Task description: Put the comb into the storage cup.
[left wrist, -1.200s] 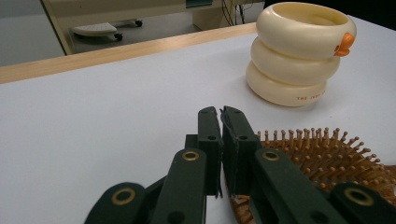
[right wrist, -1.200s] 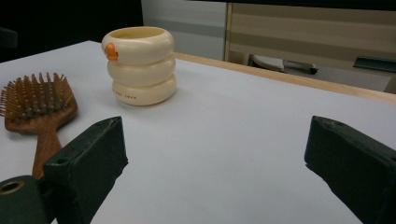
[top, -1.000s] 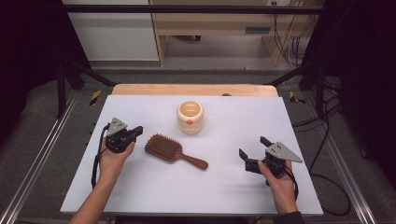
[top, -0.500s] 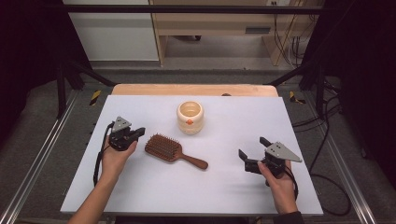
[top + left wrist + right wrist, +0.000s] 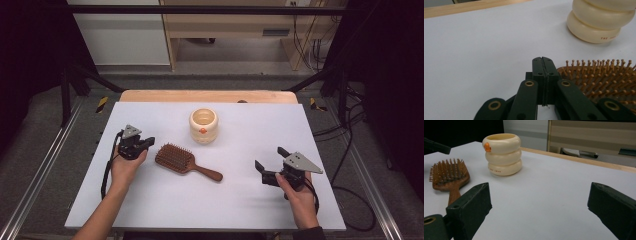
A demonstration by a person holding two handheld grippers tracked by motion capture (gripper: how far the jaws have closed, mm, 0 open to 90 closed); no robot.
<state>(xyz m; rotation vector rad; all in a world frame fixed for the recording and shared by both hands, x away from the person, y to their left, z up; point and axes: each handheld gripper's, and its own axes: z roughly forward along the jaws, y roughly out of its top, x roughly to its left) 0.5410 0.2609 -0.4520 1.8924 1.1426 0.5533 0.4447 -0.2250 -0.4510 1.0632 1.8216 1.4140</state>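
1. high view gives me the white surface (image 5: 150,200) with a wooden hairbrush (image 5: 176,157) lying near its middle, bristles up, its handle running toward the lower right of the picture.
2. behind the hairbrush, a bit farther from me and apart from it, stands a cream ringed cup (image 5: 203,125) with a small orange mark on its side; it is upright and its mouth is open.
3. my left hand-held gripper (image 5: 150,141) sits just left of the brush head in the high view, tips pointing toward the brush, with my left hand (image 5: 125,165) wrapped under it.
4. in the left gripper view the two black jaws of that hand-held gripper (image 5: 542,61) are pressed together with nothing between them. the bristled brush head (image 5: 599,80) lies just beside them on the right, close to the tips; i cannot tell whether they touch it.
5. the same view shows the lower rings of the cup (image 5: 596,27) beyond the brush, with small red lettering on the bottom ring.
6. my right hand-held gripper (image 5: 272,161) is well apart from the brush, over the right part of the surface, held by my right hand (image 5: 297,195).
7. in the right gripper view its jaws stand wide apart with only bare surface (image 5: 554,195) between them; the hairbrush (image 5: 449,176) and the cup (image 5: 502,153) lie farther off on the left.
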